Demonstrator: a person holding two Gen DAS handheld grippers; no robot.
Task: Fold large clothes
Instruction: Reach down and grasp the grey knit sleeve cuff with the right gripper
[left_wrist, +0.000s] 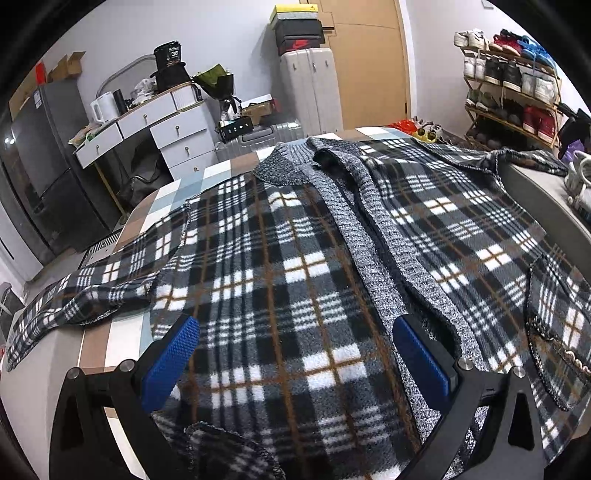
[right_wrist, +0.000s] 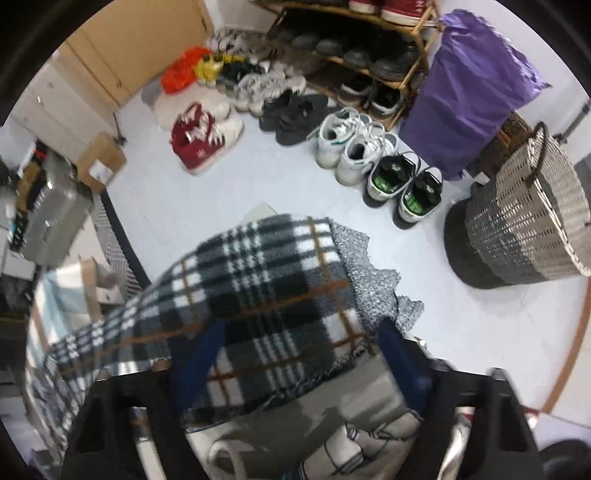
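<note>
A large black, white and brown plaid fleece jacket (left_wrist: 295, 240) with a grey knit collar and front band (left_wrist: 354, 221) lies spread flat on the table (left_wrist: 162, 199). Its left sleeve (left_wrist: 92, 295) trails over the table's left edge. My left gripper (left_wrist: 295, 362) hovers just above the jacket's lower front, open, blue pads clear of the cloth. In the blurred right wrist view my right gripper (right_wrist: 295, 350) points straight down over the other plaid sleeve (right_wrist: 258, 277) and its grey knit cuff (right_wrist: 373, 280). That sleeve lies between the blue fingers, which stand apart.
A woven basket (right_wrist: 524, 221), a purple bag (right_wrist: 469, 92) and several pairs of shoes (right_wrist: 354, 147) sit on the floor beyond the sleeve. A shoe rack (left_wrist: 513, 99), a suitcase (left_wrist: 310, 92), white drawers (left_wrist: 166, 125) and a dark fridge (left_wrist: 40, 166) ring the table.
</note>
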